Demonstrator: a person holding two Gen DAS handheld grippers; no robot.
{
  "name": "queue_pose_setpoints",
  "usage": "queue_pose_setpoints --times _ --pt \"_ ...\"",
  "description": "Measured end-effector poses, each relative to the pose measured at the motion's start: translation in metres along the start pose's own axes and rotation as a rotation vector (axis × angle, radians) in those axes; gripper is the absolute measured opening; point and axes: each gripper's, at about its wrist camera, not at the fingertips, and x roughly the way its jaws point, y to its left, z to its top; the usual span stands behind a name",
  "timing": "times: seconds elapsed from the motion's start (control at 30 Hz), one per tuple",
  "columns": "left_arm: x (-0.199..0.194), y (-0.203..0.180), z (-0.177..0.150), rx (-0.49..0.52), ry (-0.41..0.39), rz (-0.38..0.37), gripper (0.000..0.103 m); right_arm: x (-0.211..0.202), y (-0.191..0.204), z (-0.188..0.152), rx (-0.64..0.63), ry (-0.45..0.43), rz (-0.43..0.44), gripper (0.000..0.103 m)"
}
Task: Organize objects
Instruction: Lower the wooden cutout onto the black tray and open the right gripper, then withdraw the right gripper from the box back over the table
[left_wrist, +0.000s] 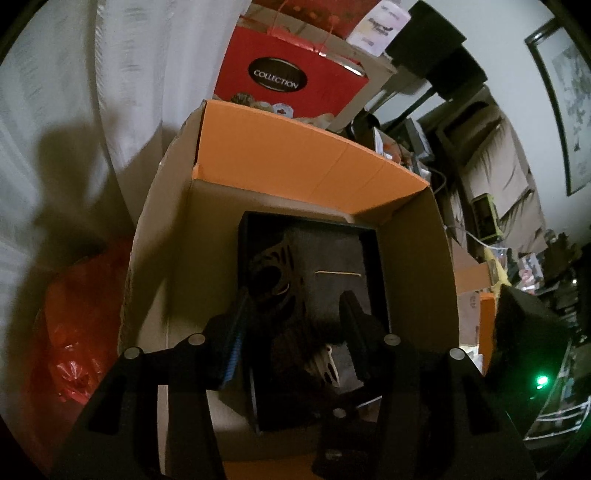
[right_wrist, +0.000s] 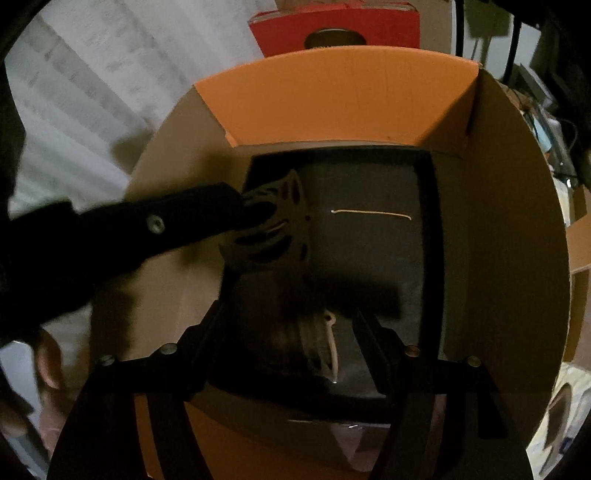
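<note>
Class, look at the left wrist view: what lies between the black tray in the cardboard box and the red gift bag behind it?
In the left wrist view, only the cardboard box's orange flap stands between the black tray and the red gift bag.

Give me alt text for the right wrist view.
The right gripper points down into an open cardboard box holding a black tray. The left gripper reaches in from the left, beside a perforated dark piece.

Red gift bag (left_wrist: 291, 70), behind the cardboard box (left_wrist: 314, 162): a dark oval badge reads "COLLECTION". The white card (left_wrist: 380, 26) above bears print too blurred to read.
</note>
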Motion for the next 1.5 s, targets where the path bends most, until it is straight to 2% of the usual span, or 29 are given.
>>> queue_pose_setpoints --times 0.2,0.43,0.83,0.9,1.03,1.3,1.5 --pt "0.012 0.003 0.000 0.001 0.035 0.044 0.052 -0.008 0.001 -0.002 -0.015 -0.006 0.003 0.070" --pt "0.031 0.000 -0.003 0.021 0.073 0.089 0.051 -0.033 -0.002 -0.016 -0.085 -0.056 -0.041 0.070" --pt "0.047 -0.014 -0.001 0.054 0.097 0.153 0.052 -0.073 -0.001 -0.046 -0.138 -0.126 -0.012 0.070" --pt "0.048 -0.016 -0.001 0.059 0.096 0.160 0.056 -0.078 -0.005 -0.049 -0.137 -0.135 -0.010 0.070" --pt "0.049 -0.023 -0.001 0.058 0.087 0.152 0.072 -0.089 -0.014 -0.056 -0.129 -0.155 -0.011 0.070" --pt "0.050 -0.031 -0.006 0.043 0.081 0.184 0.076 -0.104 -0.029 -0.074 -0.104 -0.169 -0.022 0.070" --pt "0.043 -0.047 -0.012 0.093 0.049 0.240 0.077 -0.111 -0.034 -0.081 -0.093 -0.182 0.005 0.070"
